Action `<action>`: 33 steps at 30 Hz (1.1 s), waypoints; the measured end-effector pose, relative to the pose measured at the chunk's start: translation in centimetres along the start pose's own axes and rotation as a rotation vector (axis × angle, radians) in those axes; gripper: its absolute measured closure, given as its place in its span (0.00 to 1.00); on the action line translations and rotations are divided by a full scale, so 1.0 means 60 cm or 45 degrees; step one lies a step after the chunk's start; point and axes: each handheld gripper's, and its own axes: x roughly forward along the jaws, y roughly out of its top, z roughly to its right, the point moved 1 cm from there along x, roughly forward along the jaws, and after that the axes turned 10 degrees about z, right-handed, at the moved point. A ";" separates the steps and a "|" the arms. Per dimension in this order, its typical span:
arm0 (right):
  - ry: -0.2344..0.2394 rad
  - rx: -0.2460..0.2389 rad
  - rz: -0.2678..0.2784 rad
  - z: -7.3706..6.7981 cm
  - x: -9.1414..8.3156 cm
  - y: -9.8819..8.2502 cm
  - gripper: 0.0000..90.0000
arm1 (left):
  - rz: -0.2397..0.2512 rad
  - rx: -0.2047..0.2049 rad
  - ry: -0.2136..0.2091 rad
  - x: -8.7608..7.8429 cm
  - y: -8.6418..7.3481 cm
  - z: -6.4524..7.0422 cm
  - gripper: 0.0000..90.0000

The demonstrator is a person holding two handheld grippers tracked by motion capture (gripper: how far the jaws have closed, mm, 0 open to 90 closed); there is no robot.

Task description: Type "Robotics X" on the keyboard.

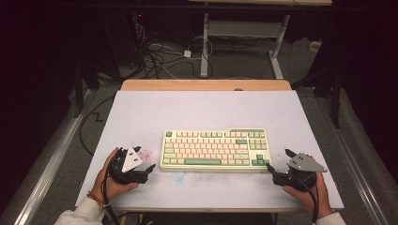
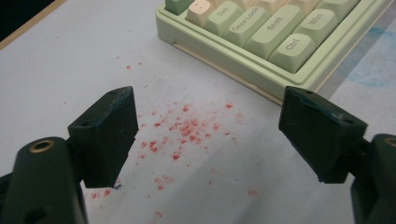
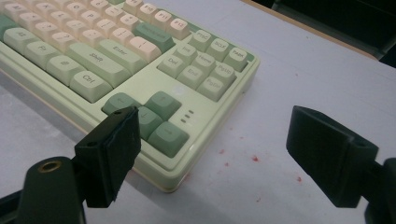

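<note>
Both of my hands sit at the near edge of the white table [image 1: 141, 112], one at each end of the keyboard [image 1: 215, 150], which lies square to me in the middle of the near half. I hold my left gripper [image 1: 151, 167] just off the keyboard's left end and my right gripper [image 1: 268, 166] just off its right end, both turned inward toward it, which I judge sets me up to take it from both sides at once. Neither touches it. Both sets of jaws stand wide with nothing between them: in the left gripper view they frame bare table sprinkled with red specks [image 2: 187, 128], with the Ctrl corner ahead; in the right gripper view they frame the corner by the arrow keys [image 3: 154, 119].

It is a compact board with a pale green case, cream letter keys, and darker green keys for the space bar, arrows and a few others. It rests flat.
</note>
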 end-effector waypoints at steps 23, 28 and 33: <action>0.240 0.014 0.001 0.003 0.006 0.064 1.00 | 0.021 -0.073 0.009 -0.010 0.012 -0.012 0.31; 0.287 -0.015 -0.008 -0.010 0.022 0.084 1.00 | -0.034 -0.126 0.024 -0.004 0.024 -0.017 0.36; 0.363 -0.074 -0.041 -0.038 0.061 0.104 1.00 | -0.011 -0.139 0.010 -0.005 0.038 -0.018 0.35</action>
